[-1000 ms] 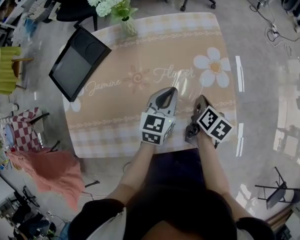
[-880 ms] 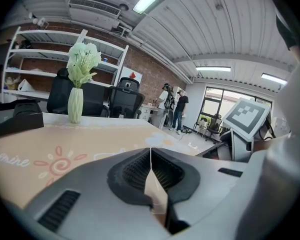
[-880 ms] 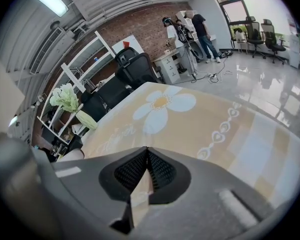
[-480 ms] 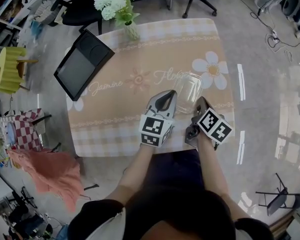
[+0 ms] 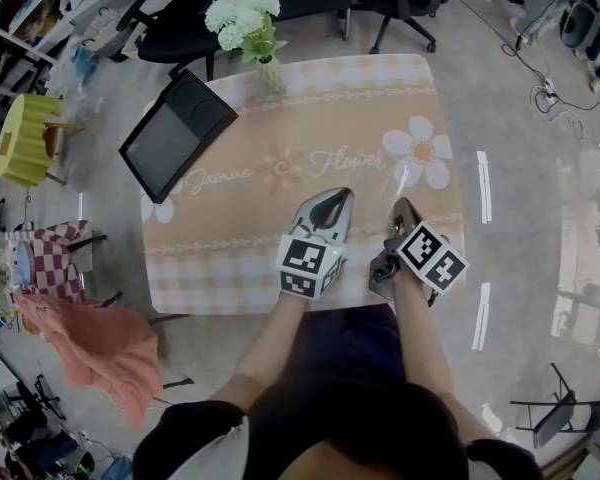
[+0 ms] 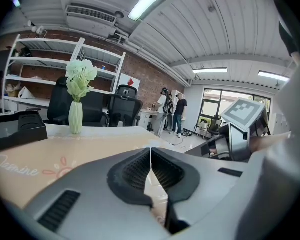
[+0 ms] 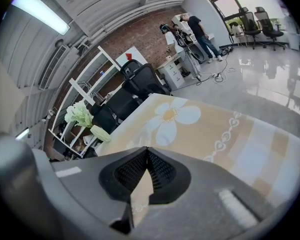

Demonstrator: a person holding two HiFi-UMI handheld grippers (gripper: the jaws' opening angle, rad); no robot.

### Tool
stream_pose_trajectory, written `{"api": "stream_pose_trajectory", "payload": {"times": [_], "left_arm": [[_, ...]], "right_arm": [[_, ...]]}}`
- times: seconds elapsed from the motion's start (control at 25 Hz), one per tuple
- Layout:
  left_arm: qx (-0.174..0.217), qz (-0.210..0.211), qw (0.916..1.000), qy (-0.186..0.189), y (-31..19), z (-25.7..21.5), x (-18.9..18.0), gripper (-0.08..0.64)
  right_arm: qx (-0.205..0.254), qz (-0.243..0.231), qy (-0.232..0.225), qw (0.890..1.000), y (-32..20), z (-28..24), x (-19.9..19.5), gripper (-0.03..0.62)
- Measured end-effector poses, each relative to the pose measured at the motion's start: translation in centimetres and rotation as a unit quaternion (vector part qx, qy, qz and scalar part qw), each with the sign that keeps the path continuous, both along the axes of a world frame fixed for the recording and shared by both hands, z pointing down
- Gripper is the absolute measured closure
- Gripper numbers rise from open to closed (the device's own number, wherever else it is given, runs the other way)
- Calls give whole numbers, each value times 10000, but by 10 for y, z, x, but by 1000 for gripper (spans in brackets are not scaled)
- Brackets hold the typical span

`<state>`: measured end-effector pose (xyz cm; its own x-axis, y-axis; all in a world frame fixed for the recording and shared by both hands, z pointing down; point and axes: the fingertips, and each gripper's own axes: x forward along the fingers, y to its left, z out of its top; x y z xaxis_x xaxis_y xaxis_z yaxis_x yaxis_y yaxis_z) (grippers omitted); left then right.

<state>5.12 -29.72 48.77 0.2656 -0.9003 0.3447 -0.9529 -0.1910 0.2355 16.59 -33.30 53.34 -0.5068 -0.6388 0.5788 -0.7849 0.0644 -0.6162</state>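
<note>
Both grippers hover over the near edge of a table (image 5: pixel 280 118) spread with a peach cloth printed with flowers. My left gripper (image 5: pixel 337 197) is shut with nothing between its jaws, which meet at the tips in the left gripper view (image 6: pixel 150 155). Just to its right, my right gripper (image 5: pixel 402 206) is also shut and holds nothing (image 7: pixel 147 158); its marker cube (image 6: pixel 243 115) shows in the left gripper view. A white daisy print (image 5: pixel 417 152) lies ahead of the right gripper. Neither gripper touches anything on the table.
A pale green vase of white flowers (image 5: pixel 250 23) stands at the table's far edge, a black flat device (image 5: pixel 178 134) at its far left corner. Office chairs (image 5: pixel 175 28) stand beyond. A yellow stool (image 5: pixel 20 138) and pink cloth (image 5: pixel 100 340) are at left. Two people (image 6: pixel 173 110) stand far off.
The head view has shifted, so the table sits lower and more central in the picture. Both grippers stay shut at the near edge, almost unmoved.
</note>
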Motion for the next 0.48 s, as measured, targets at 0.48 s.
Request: {"api": "stream_pose_trajectory", "payload": {"times": [0.48], "left_arm": [[256,-298,9992,-115,11,-27,-14,548]], "right_arm": [[431,-150,-292,9985,-8,-37,-6,586]]}}
